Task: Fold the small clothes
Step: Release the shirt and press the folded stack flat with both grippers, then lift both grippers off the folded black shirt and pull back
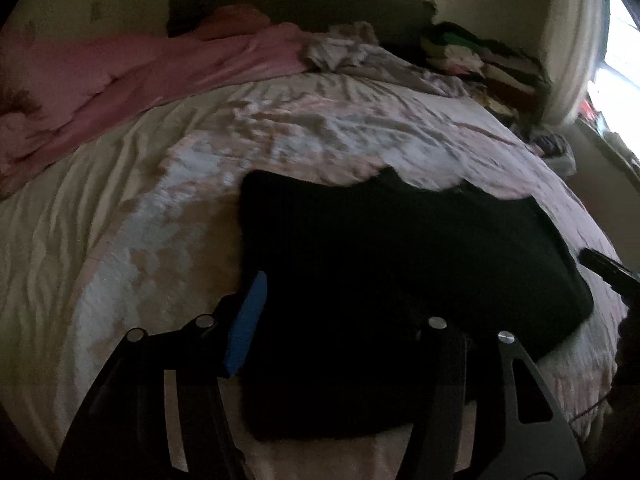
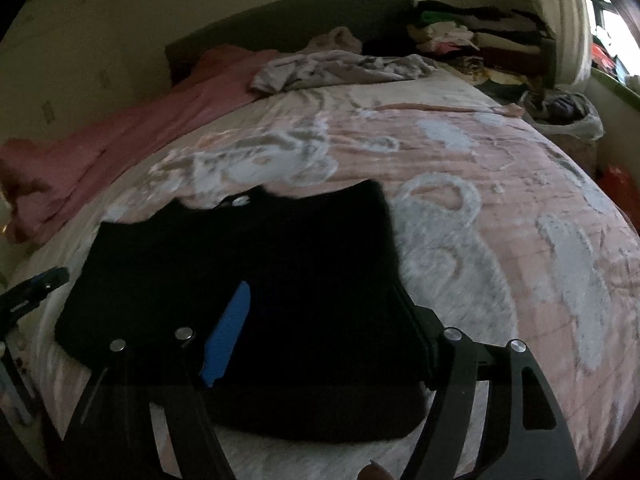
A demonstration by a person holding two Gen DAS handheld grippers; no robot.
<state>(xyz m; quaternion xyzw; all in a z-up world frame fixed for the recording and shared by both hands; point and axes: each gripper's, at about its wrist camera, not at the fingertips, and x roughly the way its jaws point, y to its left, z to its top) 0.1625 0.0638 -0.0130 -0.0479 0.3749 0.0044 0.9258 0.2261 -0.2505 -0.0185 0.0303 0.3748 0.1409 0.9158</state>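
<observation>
A black garment [image 1: 400, 256] lies spread flat on the bed, neckline toward the headboard; it also shows in the right wrist view [image 2: 256, 264]. My left gripper [image 1: 332, 300] hovers open over the garment's near left part, its blue-padded finger [image 1: 248, 328] at the left edge. My right gripper [image 2: 320, 312] hovers open over the garment's near right part, its blue pad [image 2: 228, 336] above the cloth. Neither holds anything. The right gripper's tip shows at the right edge of the left wrist view [image 1: 608, 272]; the left gripper shows at the left of the right wrist view [image 2: 32, 288].
The bed has a pink and white patterned cover [image 2: 480, 200]. A pink blanket [image 1: 120, 92] lies along the far left. Crumpled grey cloth [image 2: 340, 68] lies near the dark headboard [image 1: 300, 4]. Stacked clothes [image 2: 472, 40] sit at the far right by the window.
</observation>
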